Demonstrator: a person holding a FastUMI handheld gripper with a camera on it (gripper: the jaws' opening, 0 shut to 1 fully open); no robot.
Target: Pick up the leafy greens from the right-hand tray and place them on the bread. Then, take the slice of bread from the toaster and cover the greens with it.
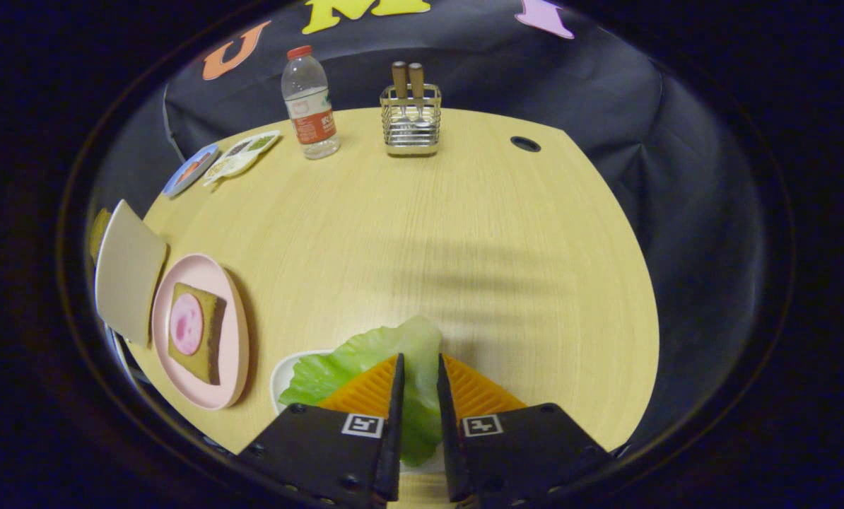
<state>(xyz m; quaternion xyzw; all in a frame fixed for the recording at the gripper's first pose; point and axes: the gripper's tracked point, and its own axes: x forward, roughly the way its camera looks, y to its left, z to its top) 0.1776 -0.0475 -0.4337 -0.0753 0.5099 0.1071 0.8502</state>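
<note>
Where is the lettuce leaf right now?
The lettuce leaf sits pinched between the gripper fingers, over a white tray, right of the pink plate.

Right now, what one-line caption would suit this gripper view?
Hand-held gripper shut on leafy greens above their white tray, bread on pink plate nearby.

A plastic water bottle (310, 103) with a red cap stands at the far edge of a pale wooden table (464, 233), near a wire caddy (411, 120) holding two wooden-handled utensils, possibly knives. Two small picture cards (217, 161) lie left of the bottle.
</note>
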